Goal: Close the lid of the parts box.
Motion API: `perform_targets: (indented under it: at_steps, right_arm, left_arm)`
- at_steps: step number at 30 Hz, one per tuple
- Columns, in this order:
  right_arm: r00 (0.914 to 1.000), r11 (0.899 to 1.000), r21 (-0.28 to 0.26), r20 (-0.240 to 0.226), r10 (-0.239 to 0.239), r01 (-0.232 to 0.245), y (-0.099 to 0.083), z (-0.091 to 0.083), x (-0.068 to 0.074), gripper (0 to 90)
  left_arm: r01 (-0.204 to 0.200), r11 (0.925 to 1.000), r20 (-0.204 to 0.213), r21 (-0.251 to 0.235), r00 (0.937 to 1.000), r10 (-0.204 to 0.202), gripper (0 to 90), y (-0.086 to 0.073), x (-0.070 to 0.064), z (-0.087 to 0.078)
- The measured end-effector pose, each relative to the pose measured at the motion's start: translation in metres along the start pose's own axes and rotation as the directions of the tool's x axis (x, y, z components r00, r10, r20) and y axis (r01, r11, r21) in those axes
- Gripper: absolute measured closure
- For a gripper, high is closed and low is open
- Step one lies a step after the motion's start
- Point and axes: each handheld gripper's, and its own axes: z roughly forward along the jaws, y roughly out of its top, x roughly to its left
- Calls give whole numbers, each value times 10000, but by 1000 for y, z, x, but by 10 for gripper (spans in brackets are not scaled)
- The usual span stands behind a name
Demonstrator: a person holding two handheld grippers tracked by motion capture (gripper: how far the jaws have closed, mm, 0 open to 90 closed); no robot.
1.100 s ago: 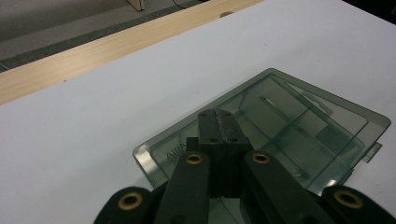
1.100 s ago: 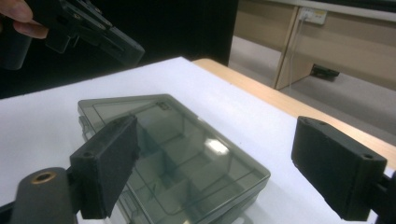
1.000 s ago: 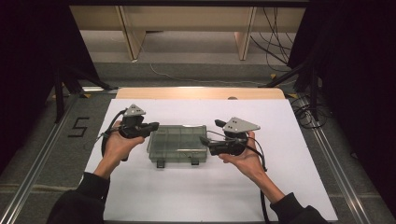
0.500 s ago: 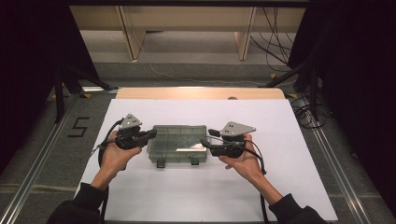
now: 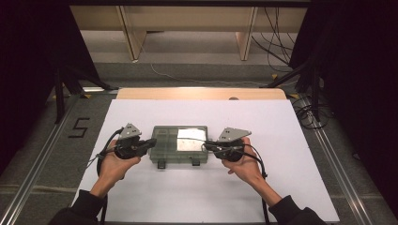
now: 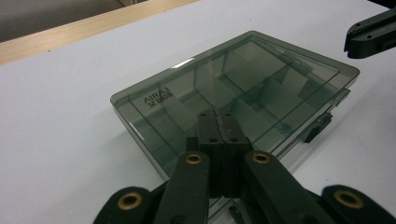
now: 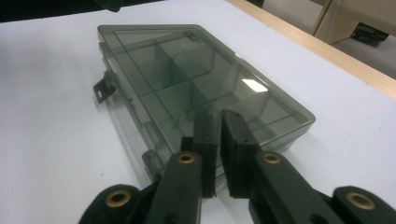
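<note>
White table (image 5: 141, 197), grippers (image 5: 151, 143) lower, at box (image 5: 180, 143) ends

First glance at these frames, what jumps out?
The smoky see-through compartment box lies flat with its lid shut at the middle of the white table. The left gripper and the right gripper sit at its two short ends, each held in a hand. In the left gripper view the jaws are pressed together over the lid; in the right gripper view a thin gap shows between them.
</note>
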Motion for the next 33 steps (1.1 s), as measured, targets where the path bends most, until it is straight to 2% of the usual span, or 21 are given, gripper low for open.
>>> perform_targets:
  at_steps: [1,2,3,4,5,6,7,9,12,13,14,20,21,25,26,27,33]
  right_arm:
    - [9999,9999,-63,53,-106,106,0,1,0,869]
    - [9999,9999,31,55,-158,158,-1,0,0,876]
    - [9998,9998,16,41,-191,191,-1,1,1,880]
    - [9998,9998,76,-11,-186,186,-2,2,1,880]
    - [9997,9996,187,-52,-231,232,-2,2,1,881]
    - [9996,9995,167,-45,-263,264,-3,4,2,883]
    - [9995,9993,258,-115,-284,287,-4,5,3,884]
    - [9992,9986,342,-52,-401,403,-5,6,4,885]
    - [9990,9981,428,-90,-447,450,-7,8,5,886]
    - [9989,9978,488,-122,-452,458,-7,8,5,886]
    - [9989,9977,487,-137,-456,462,-8,9,5,886]
    - [9985,9969,571,-111,-528,533,-9,8,5,886]
    - [9985,9967,596,-103,-543,548,-9,9,5,886]
    - [9982,9957,718,-150,-579,588,-11,9,5,887]
    - [9981,9957,700,-128,-604,612,-11,10,5,887]
    - [9982,9957,707,-142,-590,598,-11,10,5,888]
    - [9979,9954,718,-134,-631,639,-12,10,5,888]
  left_arm:
    - [-148,9999,27,81,9999,148,891,-1,1,0]
    - [0,10000,18,-16,10000,0,891,-3,0,0]
    - [-190,9997,47,176,9998,189,891,-4,1,0]
    - [31,10000,7,46,10000,-31,891,-5,0,1]
    - [-168,9996,41,222,9999,167,891,-7,1,0]
    - [-23,9999,23,130,10000,22,891,-8,0,2]
    - [-182,9993,39,311,9998,181,892,-9,1,1]
    - [-99,9994,8,317,10000,99,892,-12,1,2]
    - [-219,9987,-45,469,9997,221,893,-17,2,4]
    - [-138,9987,42,498,9999,136,892,-18,2,5]
    - [-88,9986,-69,517,9999,92,892,-20,2,5]
    - [-271,9968,-2,751,9996,272,892,-25,2,7]
    - [-158,9972,10,733,9999,158,892,-25,2,8]
    - [-142,9972,15,736,9999,141,892,-26,1,9]
    - [-362,9957,31,849,9993,361,892,-27,2,9]
    - [-160,9973,-9,719,9999,161,892,-27,1,10]
    - [-151,9976,-27,672,9999,154,892,-28,1,11]
